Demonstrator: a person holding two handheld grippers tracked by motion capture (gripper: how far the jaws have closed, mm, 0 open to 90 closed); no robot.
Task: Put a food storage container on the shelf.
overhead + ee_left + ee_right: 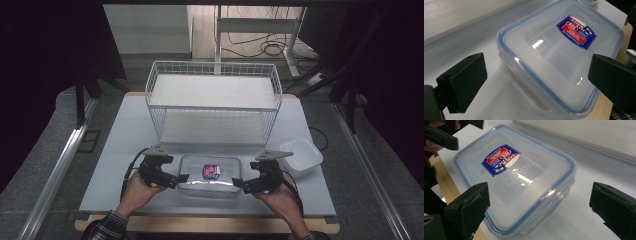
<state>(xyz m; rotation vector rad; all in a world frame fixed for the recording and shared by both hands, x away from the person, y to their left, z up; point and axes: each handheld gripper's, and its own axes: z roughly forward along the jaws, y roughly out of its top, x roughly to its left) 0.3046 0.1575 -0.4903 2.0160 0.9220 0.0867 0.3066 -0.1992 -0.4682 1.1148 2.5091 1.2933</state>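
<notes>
A clear plastic container (210, 176) with a blue-rimmed lid and a red and blue label lies near the table's front edge. My left gripper (181, 178) is open at its left end, and in the left gripper view the container (559, 57) sits between the wide-spread jaws. My right gripper (238, 183) is open at the container's right end. In the right gripper view the container (516, 177) lies between and just beyond the spread jaws, with the left gripper (441, 135) at its far end.
A white wire basket rack (214, 100) with two shelves stands behind the container. A white lidless tub (301, 156) sits to the right of it. The table's wooden front edge (210, 224) runs close behind my hands.
</notes>
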